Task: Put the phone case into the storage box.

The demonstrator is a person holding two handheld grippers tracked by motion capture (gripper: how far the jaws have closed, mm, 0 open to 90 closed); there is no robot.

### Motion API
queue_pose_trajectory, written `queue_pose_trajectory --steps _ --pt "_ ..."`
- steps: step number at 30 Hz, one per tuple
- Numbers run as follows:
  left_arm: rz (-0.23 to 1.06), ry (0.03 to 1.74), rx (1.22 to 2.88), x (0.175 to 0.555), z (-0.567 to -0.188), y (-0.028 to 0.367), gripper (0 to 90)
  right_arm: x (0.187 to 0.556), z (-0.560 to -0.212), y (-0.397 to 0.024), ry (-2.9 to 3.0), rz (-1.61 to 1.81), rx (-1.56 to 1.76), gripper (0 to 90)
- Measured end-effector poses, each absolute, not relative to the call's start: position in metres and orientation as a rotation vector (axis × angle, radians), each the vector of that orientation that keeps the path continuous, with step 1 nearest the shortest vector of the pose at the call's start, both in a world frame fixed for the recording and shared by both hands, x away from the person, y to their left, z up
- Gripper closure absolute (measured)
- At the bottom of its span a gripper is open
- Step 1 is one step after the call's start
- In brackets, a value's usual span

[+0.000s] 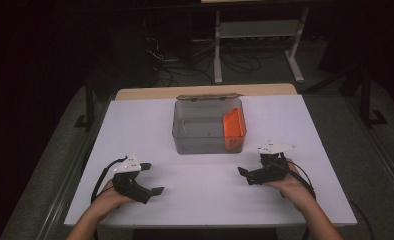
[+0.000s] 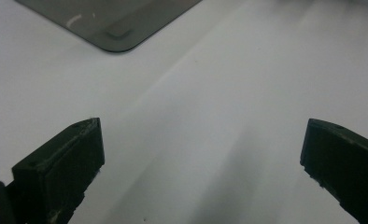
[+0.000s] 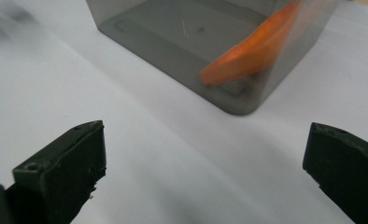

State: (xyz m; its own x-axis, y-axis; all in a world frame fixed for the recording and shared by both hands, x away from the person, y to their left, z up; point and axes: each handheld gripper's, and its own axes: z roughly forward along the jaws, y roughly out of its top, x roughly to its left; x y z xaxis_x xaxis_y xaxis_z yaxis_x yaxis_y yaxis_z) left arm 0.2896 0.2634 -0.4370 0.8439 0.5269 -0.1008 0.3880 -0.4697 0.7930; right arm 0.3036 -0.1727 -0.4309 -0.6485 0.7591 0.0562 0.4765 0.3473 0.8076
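Nearest the person's edge of the white table (image 1: pixel 195 200), two forearms come in from below, each hand wrapped round a black two-jaw gripper resting low over the tabletop. The left gripper (image 1: pixel 155 191) sits toward the near left part of the table, its jaws pointing inward and to the right; a black cable loops back from it beside the left hand (image 1: pixel 110 196). In the left gripper view its jaws stand wide apart with nothing between them — only bare white table, and a rounded corner of the grey box (image 2: pixel 112 23) farther off at the top.

The right gripper (image 1: pixel 244 174) lies on the near right, just ahead of the right hand (image 1: pixel 291 187), jaws aimed to the left, a pale three-cornered plate on top. In the right gripper view its jaws are likewise spread wide and hold nothing; beyond them, across a stretch of bare table, stands the box.

Farther in, about the middle of the table, is that translucent grey plastic box, open-topped, its lid (image 1: pixel 208 97) hinged back at the far side. Inside it, an orange flat piece (image 1: pixel 233 126) leans tilted against the right-hand wall, its lower edge on the box floor — well apart from both grippers.

Beyond the table's wooden far edge, the dark floor carries tangled cables (image 1: pixel 185 65) and a white metal frame (image 1: pixel 257 40).
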Motion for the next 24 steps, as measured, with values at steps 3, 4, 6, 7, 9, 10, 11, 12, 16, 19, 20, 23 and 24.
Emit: queue_pose_trajectory --steps 3,4,6,7,9,10,11,12,16,19,20,23,24 --pt "0.195 0.667 2.120 0.289 -0.437 0.263 0.0 0.299 -0.434 -0.176 2.283 1.201 1.108 0.0" --pt "0.195 0.667 2.120 0.289 -0.437 0.263 0.0 0.298 -0.435 -0.178 2.282 1.199 1.101 0.0" --pt "0.195 0.667 2.120 0.289 -0.437 0.263 0.0 0.297 -0.437 -0.179 2.280 1.198 1.109 0.0" --pt "0.195 0.667 2.120 0.289 -0.437 0.263 0.0 0.295 -0.438 -0.181 2.279 1.197 1.109 0.0" --pt "0.195 0.667 2.121 0.289 -0.437 0.263 0.0 0.294 -0.439 -0.182 2.277 1.194 1.108 0.0" --pt "0.195 0.666 2.120 0.289 -0.437 0.263 0.0 0.293 -0.439 -0.184 2.275 1.195 1.110 0.0" --pt "0.196 0.666 2.120 0.289 -0.437 0.263 0.0 0.292 -0.439 -0.184 2.274 1.195 1.109 0.0" --pt "0.196 0.668 2.119 0.289 -0.437 0.263 0.0 0.291 -0.439 -0.186 2.276 1.190 1.104 0.0" --pt "0.196 0.667 2.119 0.289 -0.437 0.263 0.0 0.287 -0.441 -0.191 2.271 1.193 1.113 0.0" --pt "0.198 0.666 2.119 0.289 -0.437 0.263 0.0 0.283 -0.444 -0.194 2.276 1.183 1.119 0.0" --pt "0.198 0.665 2.120 0.289 -0.437 0.263 0.0 0.282 -0.445 -0.194 2.279 1.179 1.123 0.0" --pt "0.196 0.664 2.121 0.289 -0.437 0.263 0.0 0.281 -0.447 -0.195 2.281 1.166 1.121 0.0" --pt "0.196 0.664 2.121 0.289 -0.437 0.263 0.0 0.281 -0.447 -0.195 2.280 1.167 1.120 0.0"
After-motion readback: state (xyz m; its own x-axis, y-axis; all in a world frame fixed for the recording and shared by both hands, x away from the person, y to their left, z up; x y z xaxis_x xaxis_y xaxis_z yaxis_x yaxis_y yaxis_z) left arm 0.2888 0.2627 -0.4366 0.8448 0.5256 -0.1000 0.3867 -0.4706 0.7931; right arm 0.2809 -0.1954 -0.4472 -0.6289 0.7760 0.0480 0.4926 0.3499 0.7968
